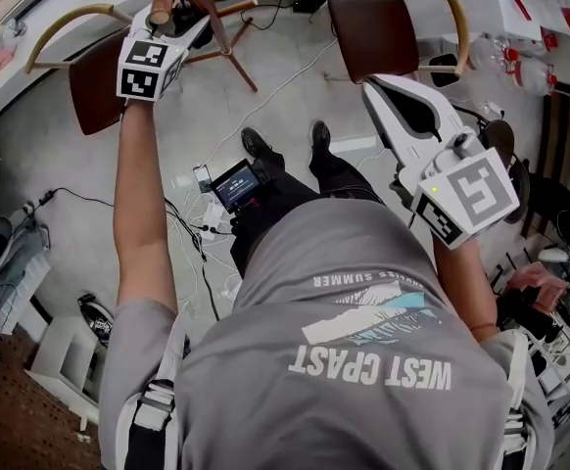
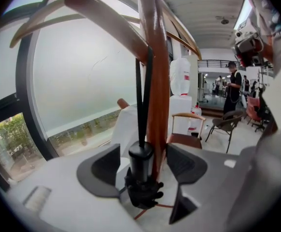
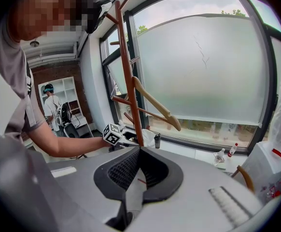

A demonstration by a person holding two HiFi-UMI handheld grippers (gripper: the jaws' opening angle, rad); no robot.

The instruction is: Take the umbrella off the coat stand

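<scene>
The black folded umbrella [image 2: 140, 164] hangs by its black strap [image 2: 139, 100] against the brown wooden pole of the coat stand [image 2: 158, 81]. My left gripper [image 2: 145, 167] is open, with a pad on each side of the umbrella's round top and neither pad pressing on it. In the head view the left gripper [image 1: 163, 16] reaches up to the stand [image 1: 202, 3] at the top left. My right gripper [image 1: 381, 88] is held lower to the right, away from the stand. Its jaws [image 3: 138, 151] are shut with nothing in them, and the stand [image 3: 130, 81] rises beyond them.
Two brown chairs [image 1: 373, 32] [image 1: 94, 81] stand on either side of the coat stand. Cables and a small screen [image 1: 236, 184] lie on the floor by my feet. A large frosted window [image 3: 203, 66] is behind the stand. Shelves with clutter [image 1: 549, 302] are at the right.
</scene>
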